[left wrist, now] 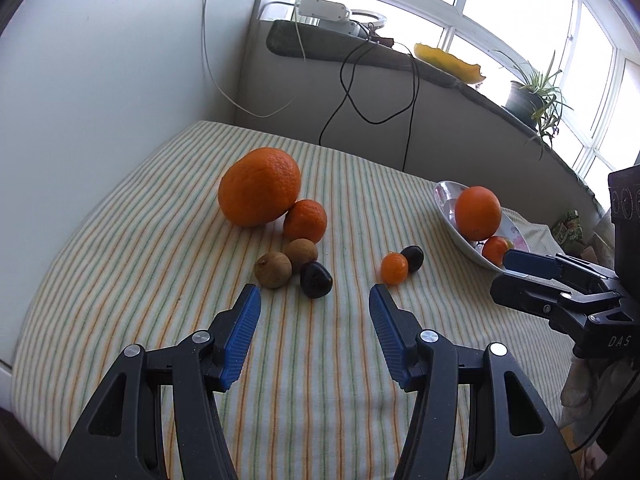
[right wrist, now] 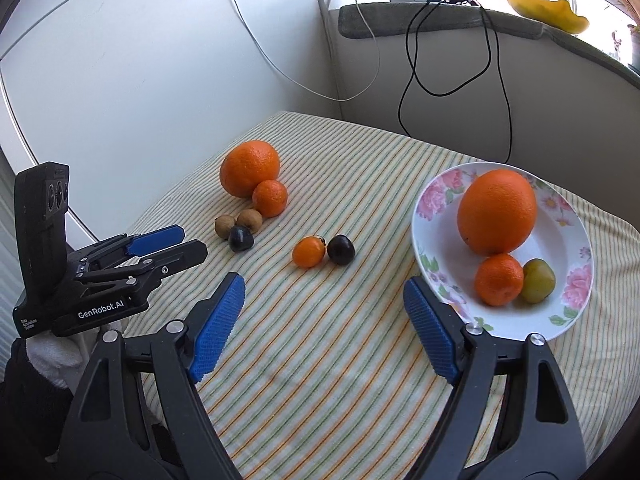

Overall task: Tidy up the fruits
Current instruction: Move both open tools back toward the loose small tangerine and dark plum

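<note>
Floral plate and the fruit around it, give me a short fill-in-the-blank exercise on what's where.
1. The white floral plate holds ___ fruits.
2. The small yellow-green round fruit on it touches a small ___ mandarin.
3. The biggest orange on the striped cloth lies outside the ___.
4. Both the left gripper and the right gripper hold ___.

Missing words: three; orange; plate; nothing
</note>
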`<state>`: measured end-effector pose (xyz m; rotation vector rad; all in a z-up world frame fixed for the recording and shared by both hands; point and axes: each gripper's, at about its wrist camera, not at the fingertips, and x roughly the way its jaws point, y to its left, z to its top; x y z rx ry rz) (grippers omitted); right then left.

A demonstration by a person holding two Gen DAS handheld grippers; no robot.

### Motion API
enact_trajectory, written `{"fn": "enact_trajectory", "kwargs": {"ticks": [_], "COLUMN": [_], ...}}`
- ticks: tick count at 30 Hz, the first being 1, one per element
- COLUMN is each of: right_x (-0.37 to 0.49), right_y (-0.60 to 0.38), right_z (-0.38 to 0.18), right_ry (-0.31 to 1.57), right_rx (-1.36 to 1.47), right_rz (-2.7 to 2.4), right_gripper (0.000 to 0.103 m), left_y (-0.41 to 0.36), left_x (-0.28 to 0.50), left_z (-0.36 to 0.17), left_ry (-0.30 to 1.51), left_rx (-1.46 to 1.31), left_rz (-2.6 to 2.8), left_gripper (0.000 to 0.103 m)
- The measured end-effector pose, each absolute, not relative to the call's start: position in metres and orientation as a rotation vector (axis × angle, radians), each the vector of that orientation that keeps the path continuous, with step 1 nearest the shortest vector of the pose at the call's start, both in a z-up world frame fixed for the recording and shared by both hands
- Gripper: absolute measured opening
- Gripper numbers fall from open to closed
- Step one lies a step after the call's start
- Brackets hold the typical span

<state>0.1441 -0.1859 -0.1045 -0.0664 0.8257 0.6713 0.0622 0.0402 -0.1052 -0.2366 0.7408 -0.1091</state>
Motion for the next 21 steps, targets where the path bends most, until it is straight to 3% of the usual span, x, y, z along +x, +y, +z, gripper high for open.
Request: {"fn": "enact_trajectory", "kwargs": {"ticks": [8,13,21], "right_x": [0.147,0.153,0.169], "right_y": [-0.159,-0.146,-0.135], "right_z": [-0.117,-0.126,-0.140], "right_ry": [0.864,0.890,0.931], "right_rx": [-0.104,-0.102,-0.083], "right_rz": [0.720,0.734,0.727], "right_gripper": [0.051,0.044,0.044], "left_y": [0.042,0.039,0.035], "left_x": [0.069,0.074,0.082], "left_z": [-0.109,-0.112,-0.116], "left_ry": [0.745,0.756,0.774], "left_rx": [-0.251,-0.245,-0.240], "left_rz": [-0.140,-0.164,-0.188], "left_gripper": [0.045,0.039,0.039]}}
